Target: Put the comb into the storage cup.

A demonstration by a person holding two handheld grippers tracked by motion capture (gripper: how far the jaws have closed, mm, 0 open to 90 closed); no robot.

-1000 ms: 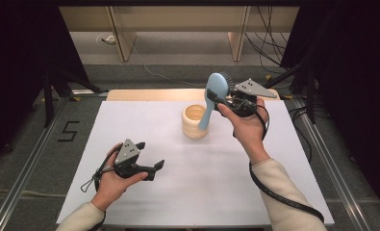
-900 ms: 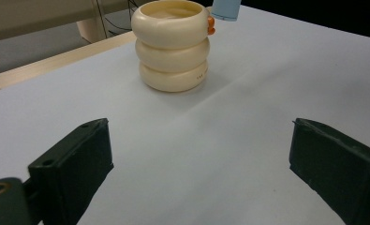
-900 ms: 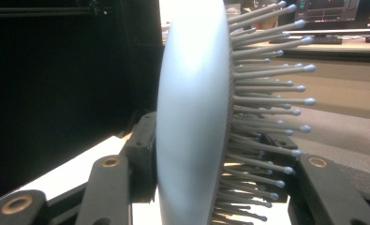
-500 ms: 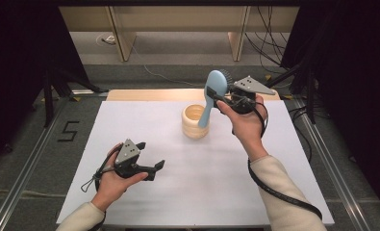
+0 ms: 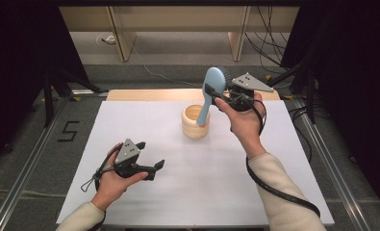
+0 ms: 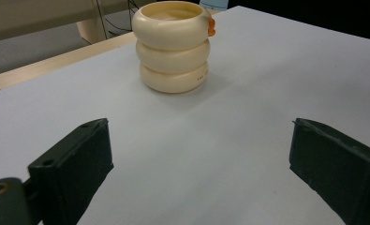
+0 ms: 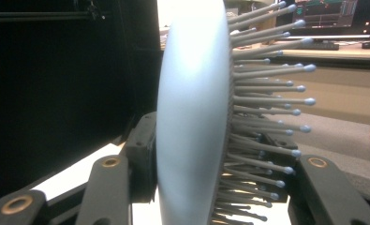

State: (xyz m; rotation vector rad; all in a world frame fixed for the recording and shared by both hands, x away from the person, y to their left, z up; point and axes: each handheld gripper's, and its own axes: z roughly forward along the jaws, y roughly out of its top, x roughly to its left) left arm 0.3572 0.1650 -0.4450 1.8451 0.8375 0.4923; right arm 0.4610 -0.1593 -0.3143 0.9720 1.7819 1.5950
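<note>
Hairbrush (image 5: 211, 91), light and stiff: we clamp its head in the right hand-held gripper (image 5: 226, 94), handle dipping toward the cup (image 5: 196, 121); the left hand-held gripper (image 5: 151, 168) rests open.

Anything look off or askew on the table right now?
Nothing stands out. The cream holder stands upright on the table; the right gripper clamps the blue hairbrush above it, handle down. The left gripper is open.

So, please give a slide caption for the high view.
Right gripper holds a blue hairbrush over the cream holder; left gripper waits open.
</note>
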